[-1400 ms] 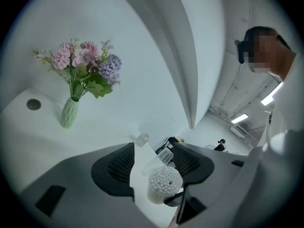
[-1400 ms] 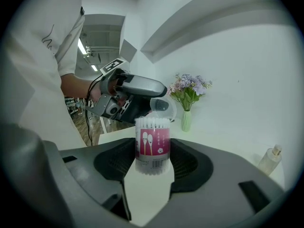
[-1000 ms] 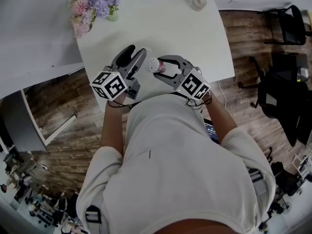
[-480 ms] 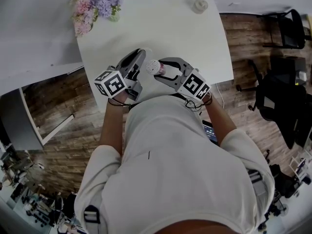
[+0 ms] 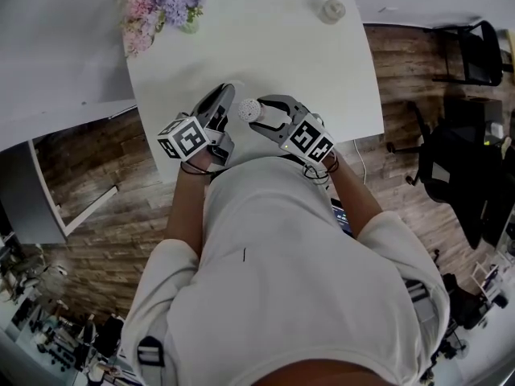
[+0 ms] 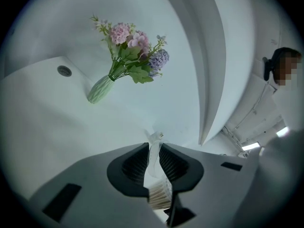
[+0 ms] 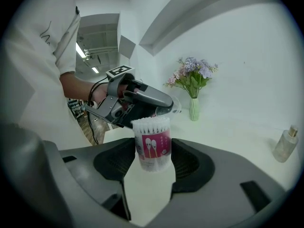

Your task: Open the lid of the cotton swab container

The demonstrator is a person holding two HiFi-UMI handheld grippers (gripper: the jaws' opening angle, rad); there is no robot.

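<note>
As both reach over the table (image 5: 338, 79) edge:
left gripper (image 6: 153, 150): just closed, clamping lid (image 6: 155, 159)
right gripper (image 7: 153, 145): grasping cotton swab container (image 7: 153, 151)

The right claw (image 7: 153, 161) clamps a cotton swab container (image 7: 152, 144) between its pads, pink label facing the camera and white swab tips bare at the top. Just behind it, the left claw (image 7: 165, 109) has just closed on a clear lid (image 7: 175, 109). On the white desk (image 7: 228, 137) stand a vase of flowers (image 7: 193, 91) and, far right, a small glass bottle (image 7: 286, 145).
</note>
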